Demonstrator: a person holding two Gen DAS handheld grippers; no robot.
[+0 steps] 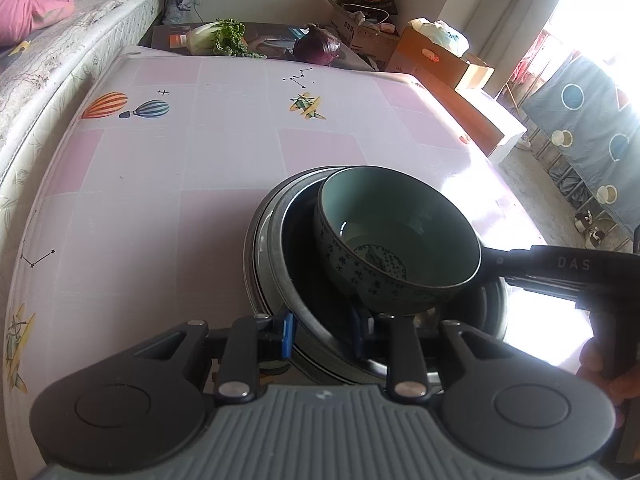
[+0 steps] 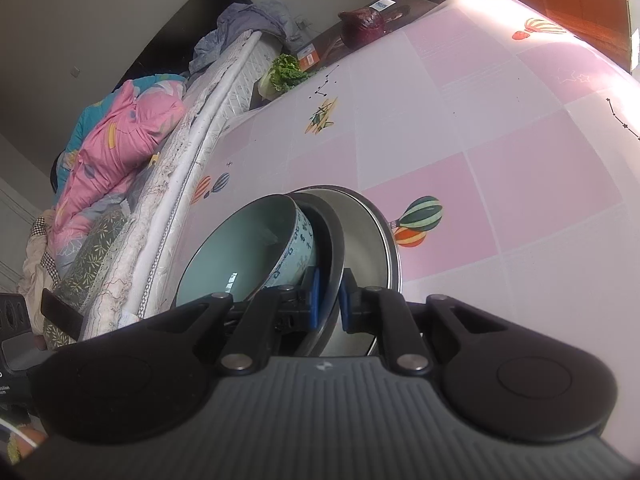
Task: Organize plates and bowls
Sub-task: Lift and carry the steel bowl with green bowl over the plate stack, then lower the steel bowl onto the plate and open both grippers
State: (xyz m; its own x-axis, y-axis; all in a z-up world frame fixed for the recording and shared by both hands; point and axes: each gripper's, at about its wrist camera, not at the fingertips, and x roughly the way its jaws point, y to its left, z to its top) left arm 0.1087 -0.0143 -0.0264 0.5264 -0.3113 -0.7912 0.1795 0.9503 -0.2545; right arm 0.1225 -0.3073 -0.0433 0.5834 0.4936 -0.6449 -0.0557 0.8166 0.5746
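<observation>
Where the dishes are gathered, we see a stack of three: a steel plate (image 1: 259, 240) at the bottom, a dark plate (image 1: 301, 248) nested in it, and a teal bowl (image 1: 400, 232) sitting inside the dark plate, tilted against its far side. The bowl has dark characters around its outside and a round printed patch on its floor.

Our left gripper (image 1: 324, 332) has its jaws pinching the near rim of the dark plate, one blue pad on each side of it. Our right gripper (image 2: 330, 302) comes at the dark plate from the other side; its jaws are pressed tight on that plate's thin edge, with the bowl just beside the inner pad and the steel plate behind the outer one. A hand (image 1: 600, 372) holds the right gripper's handle.

Under the dark plate lies the table (image 1: 180, 160), covered in pink and white squares with balloons and small aeroplanes; we cannot tell whether the stack rests on it. Well beyond the dark plate, past the table's far edge, sit a purple cabbage (image 1: 318, 46) and leafy greens (image 1: 228, 36). A bed (image 1: 60, 64) runs along the table's side.
</observation>
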